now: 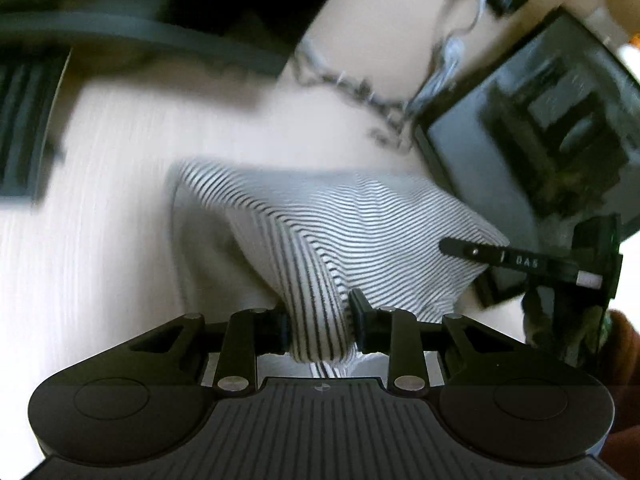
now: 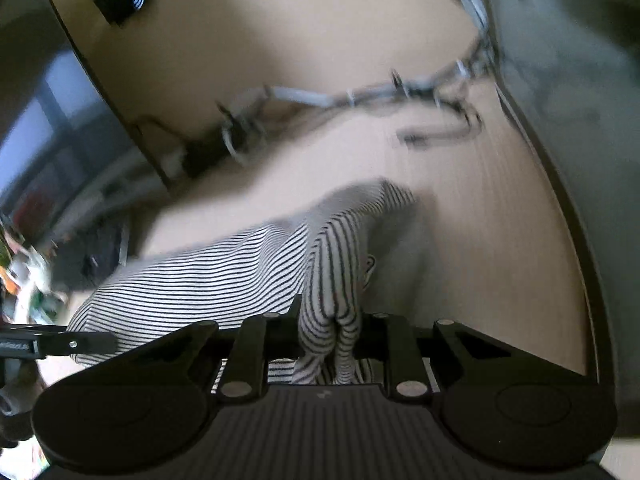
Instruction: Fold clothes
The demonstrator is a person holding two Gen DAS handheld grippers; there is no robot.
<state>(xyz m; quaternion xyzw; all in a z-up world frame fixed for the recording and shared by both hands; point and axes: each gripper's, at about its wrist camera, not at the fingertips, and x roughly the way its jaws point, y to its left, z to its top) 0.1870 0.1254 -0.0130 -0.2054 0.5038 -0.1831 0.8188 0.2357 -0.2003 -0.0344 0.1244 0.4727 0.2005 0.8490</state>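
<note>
A white garment with thin black stripes (image 1: 360,216) lies partly on the pale wooden table (image 1: 100,240) and is pulled up at two places. My left gripper (image 1: 318,326) is shut on a bunched fold of the striped cloth. In the right wrist view the same striped garment (image 2: 192,284) stretches to the left, and my right gripper (image 2: 330,330) is shut on another gathered fold of it. The right gripper (image 1: 520,260) shows at the right edge of the left wrist view, and the left gripper (image 2: 60,344) at the left edge of the right wrist view.
A dark monitor (image 1: 540,132) stands at the right of the table. Tangled grey cables (image 2: 380,96) run along the wall behind the table. A dark keyboard-like slab (image 1: 24,132) sits at the left. The table's dark edge (image 2: 576,220) curves down the right side.
</note>
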